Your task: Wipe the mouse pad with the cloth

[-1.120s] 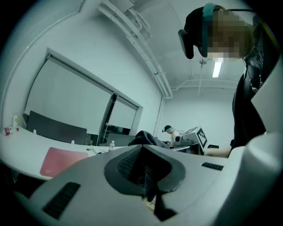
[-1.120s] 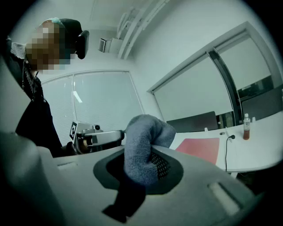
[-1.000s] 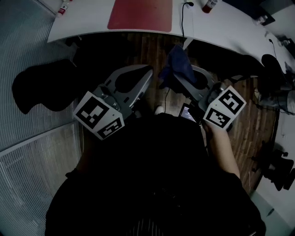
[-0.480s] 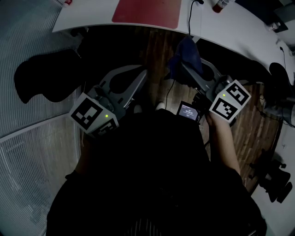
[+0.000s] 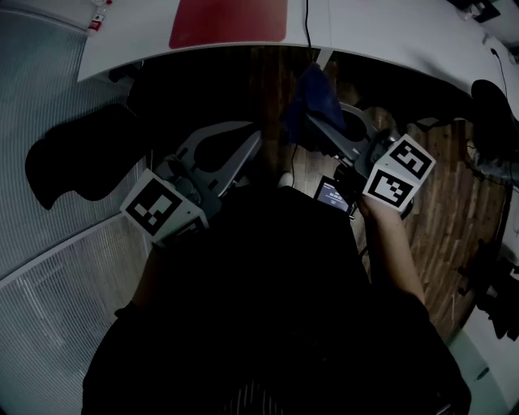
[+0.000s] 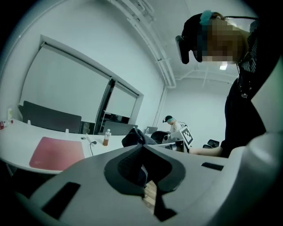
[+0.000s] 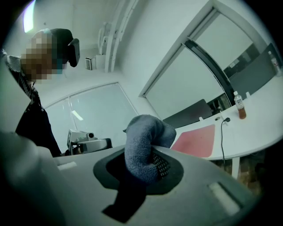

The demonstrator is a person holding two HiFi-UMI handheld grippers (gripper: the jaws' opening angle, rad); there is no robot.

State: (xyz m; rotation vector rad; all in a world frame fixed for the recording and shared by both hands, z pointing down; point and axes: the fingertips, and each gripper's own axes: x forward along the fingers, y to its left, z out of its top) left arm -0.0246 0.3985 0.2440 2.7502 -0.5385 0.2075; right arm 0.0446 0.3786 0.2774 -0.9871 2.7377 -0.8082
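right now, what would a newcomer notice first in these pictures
The dark blue cloth stands out first, bunched in the right gripper, which is held short of the desk over the wooden floor. Beyond it, the red mouse pad lies on the white desk. The left gripper is shut on nothing.

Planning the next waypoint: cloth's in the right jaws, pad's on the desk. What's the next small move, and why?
Probably carry the right gripper forward over the table edge toward the red mouse pad. Its jaws are shut on the blue cloth, which is held short of the table and not yet on the pad.
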